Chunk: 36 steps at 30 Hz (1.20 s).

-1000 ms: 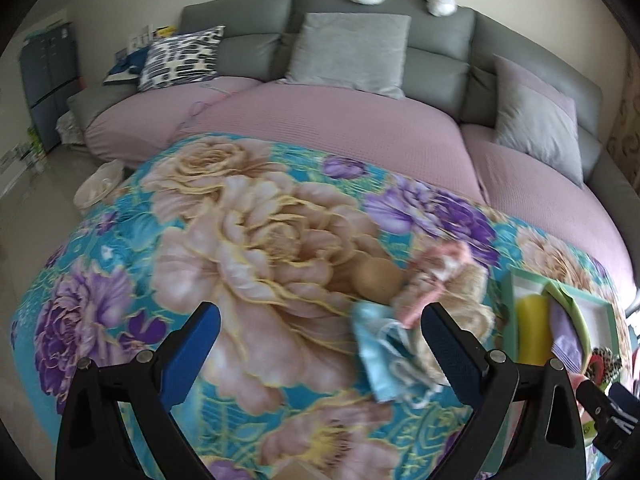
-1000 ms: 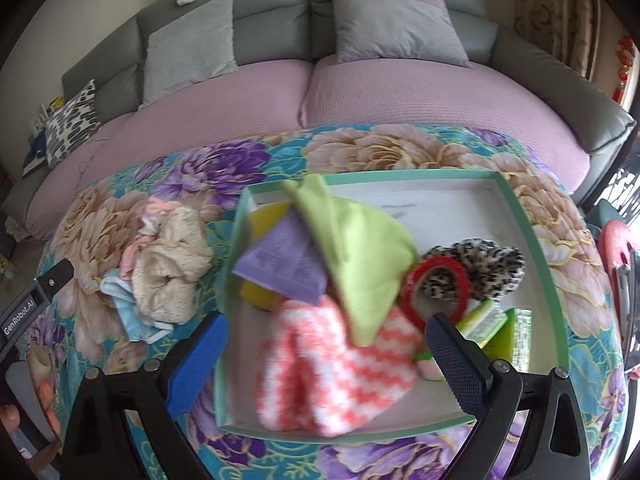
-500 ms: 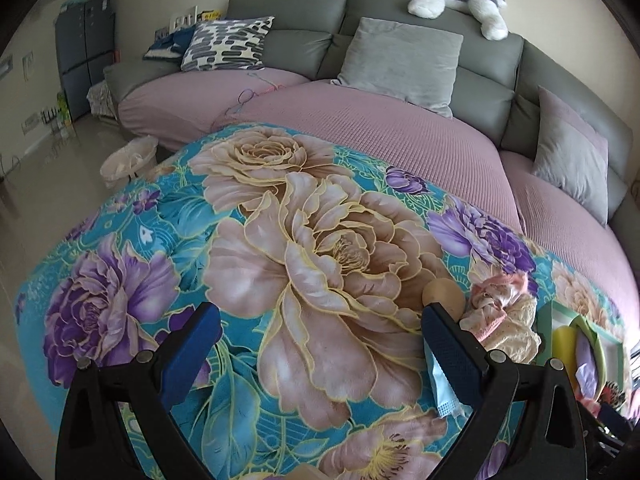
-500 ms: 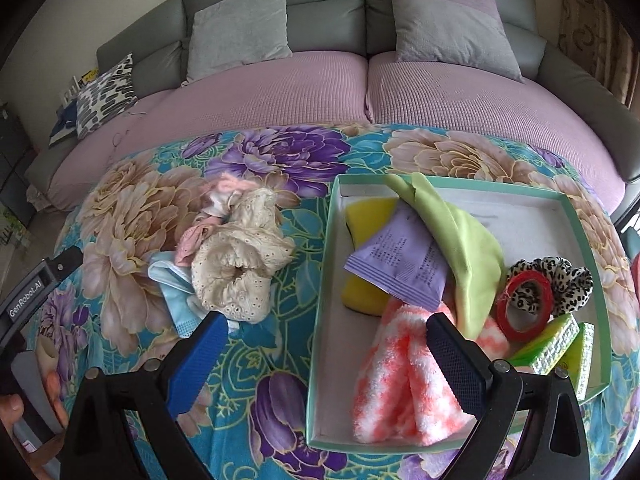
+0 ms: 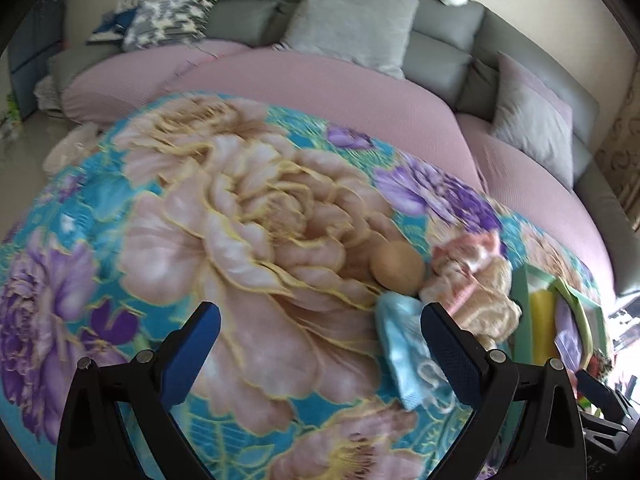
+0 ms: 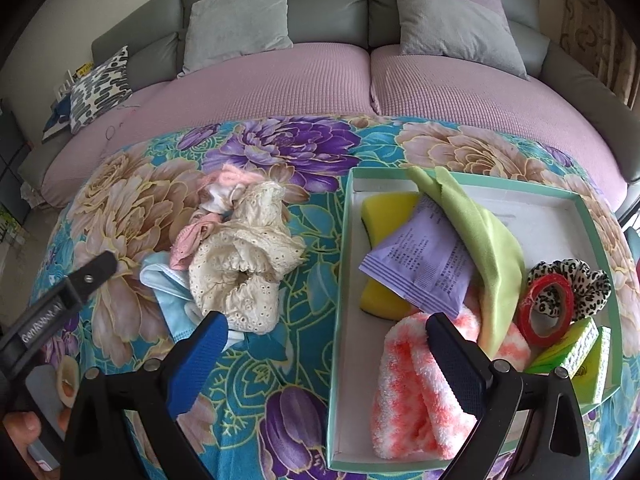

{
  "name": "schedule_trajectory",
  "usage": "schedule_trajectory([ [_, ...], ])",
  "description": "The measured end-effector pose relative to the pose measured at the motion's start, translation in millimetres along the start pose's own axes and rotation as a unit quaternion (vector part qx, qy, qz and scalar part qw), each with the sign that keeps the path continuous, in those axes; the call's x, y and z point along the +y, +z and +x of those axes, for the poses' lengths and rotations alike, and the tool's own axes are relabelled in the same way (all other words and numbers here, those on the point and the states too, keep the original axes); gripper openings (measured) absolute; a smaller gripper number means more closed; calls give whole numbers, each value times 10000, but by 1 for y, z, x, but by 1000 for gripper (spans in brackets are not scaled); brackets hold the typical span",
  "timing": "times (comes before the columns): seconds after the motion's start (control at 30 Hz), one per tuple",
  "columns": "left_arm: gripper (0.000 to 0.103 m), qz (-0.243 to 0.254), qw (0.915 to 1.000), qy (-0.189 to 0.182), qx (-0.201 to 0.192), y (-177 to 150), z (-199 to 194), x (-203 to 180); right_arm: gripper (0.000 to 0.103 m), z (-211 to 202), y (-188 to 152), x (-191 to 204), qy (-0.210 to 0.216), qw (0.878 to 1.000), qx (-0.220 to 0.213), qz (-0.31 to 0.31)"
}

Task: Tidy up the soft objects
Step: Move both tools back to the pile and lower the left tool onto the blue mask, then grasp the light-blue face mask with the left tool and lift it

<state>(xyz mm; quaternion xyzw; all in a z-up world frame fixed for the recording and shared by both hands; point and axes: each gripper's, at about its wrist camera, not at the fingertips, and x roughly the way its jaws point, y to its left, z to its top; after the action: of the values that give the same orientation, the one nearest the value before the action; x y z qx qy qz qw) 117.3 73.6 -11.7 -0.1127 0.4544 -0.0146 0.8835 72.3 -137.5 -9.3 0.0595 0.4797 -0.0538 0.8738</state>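
- Ahead of the right claw point(image 6: 323, 344), between its spread, empty fingers, lies the gap separating the loose pile from the green-rimmed tray point(image 6: 339, 264).
- Just past its left fingertip sits the cream lace scrunchie point(image 6: 240, 272), touching a pink scrunchie point(image 6: 192, 240) and a pale blue cloth point(image 6: 168, 292) on the floral blanket point(image 6: 288, 364); judging by the tray's contents, these await sorting.
- Beyond its right fingertip, inside the tray, rest an orange-and-white fuzzy sock point(image 6: 412, 392), purple packet point(image 6: 420, 264), yellow sponge point(image 6: 384, 208), green cloth point(image 6: 480, 232) and leopard scrunchie point(image 6: 576, 288).
- Off to the side, the left claw point(image 5: 320, 336) hangs released and empty, with a tan ball point(image 5: 396, 267) just beyond its right finger, beside the same pile.
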Motion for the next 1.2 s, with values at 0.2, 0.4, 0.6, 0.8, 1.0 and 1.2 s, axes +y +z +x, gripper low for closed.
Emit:
schedule_trajectory([
  [0.2,71,38,9994,-311,111,-3,10,-12,100,2,0,0,-25,10000,32,-23],
  [0.4,53,46,9973,-660,315,-7,27,-22,100,3,1,-1,-25,10000,49,-23],
  [0.6,41,49,9952,-758,622,-16,47,-29,100,4,0,-1,-22,10000,71,-33],
  [0.8,32,113,9956,-692,623,-18,52,-34,101,7,-1,-2,-36,9999,102,-34],
  [1.0,20,28,9957,-744,549,-15,44,-32,100,9,0,0,-42,9999,69,-83],
  [1.2,16,4,9977,-614,299,-7,26,-25,100,8,-1,4,-25,9998,-32,-196],
])
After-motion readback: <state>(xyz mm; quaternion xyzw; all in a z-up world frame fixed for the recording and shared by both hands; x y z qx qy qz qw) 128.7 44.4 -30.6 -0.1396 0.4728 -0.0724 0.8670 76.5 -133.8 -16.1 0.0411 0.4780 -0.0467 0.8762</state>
